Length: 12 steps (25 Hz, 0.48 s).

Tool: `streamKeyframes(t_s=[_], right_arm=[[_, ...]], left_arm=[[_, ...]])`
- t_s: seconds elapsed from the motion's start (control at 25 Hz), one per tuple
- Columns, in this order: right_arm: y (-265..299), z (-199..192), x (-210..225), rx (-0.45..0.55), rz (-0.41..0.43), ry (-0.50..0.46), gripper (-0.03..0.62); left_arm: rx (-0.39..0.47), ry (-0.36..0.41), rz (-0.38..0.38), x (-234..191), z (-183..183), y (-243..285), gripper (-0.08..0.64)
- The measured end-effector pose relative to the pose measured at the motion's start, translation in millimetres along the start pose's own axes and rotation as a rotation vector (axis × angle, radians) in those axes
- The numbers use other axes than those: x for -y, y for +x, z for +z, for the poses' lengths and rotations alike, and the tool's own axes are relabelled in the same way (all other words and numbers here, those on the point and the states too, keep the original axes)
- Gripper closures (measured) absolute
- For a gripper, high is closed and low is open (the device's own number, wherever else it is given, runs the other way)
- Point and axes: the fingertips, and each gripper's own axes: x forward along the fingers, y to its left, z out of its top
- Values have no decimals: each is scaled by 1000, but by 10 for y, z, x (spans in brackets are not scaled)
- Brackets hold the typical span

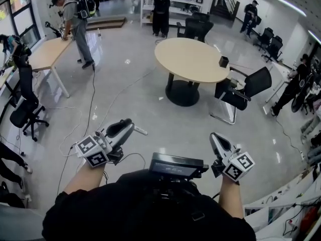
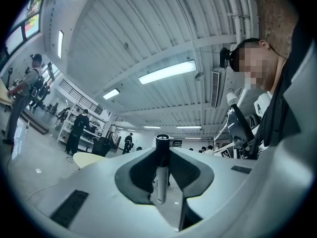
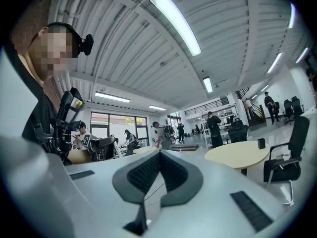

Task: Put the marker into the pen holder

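My left gripper [image 1: 128, 125] is shut on a marker [image 1: 141, 131], whose end sticks out to the right of the jaws. In the left gripper view the marker [image 2: 160, 175] stands upright between the pads, pale barrel below and black cap on top. My right gripper [image 1: 215, 136] is shut with nothing in it; its ribbed pads [image 3: 148, 170] meet. Both grippers are held at waist height over the floor. The pen holder [image 1: 223, 61], a small black box, stands near the right edge of the round beige table [image 1: 190, 59] well ahead of me, and it shows in the right gripper view [image 3: 261, 143] too.
Black office chairs [image 1: 243, 90] stand at the right of the round table and another [image 1: 196, 28] behind it. Cables [image 1: 93, 109] run across the grey floor. A long desk [image 1: 45, 54] with a person beside it is at the left; shelves and other people stand at the back.
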Motion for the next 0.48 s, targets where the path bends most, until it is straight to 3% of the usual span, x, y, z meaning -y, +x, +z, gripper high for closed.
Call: streamKeyframes(t_s=[0.48], right_arm=[[168, -86, 432, -33, 135, 25, 589]], left_arm=[[-34, 0, 118, 57, -243, 237, 483]])
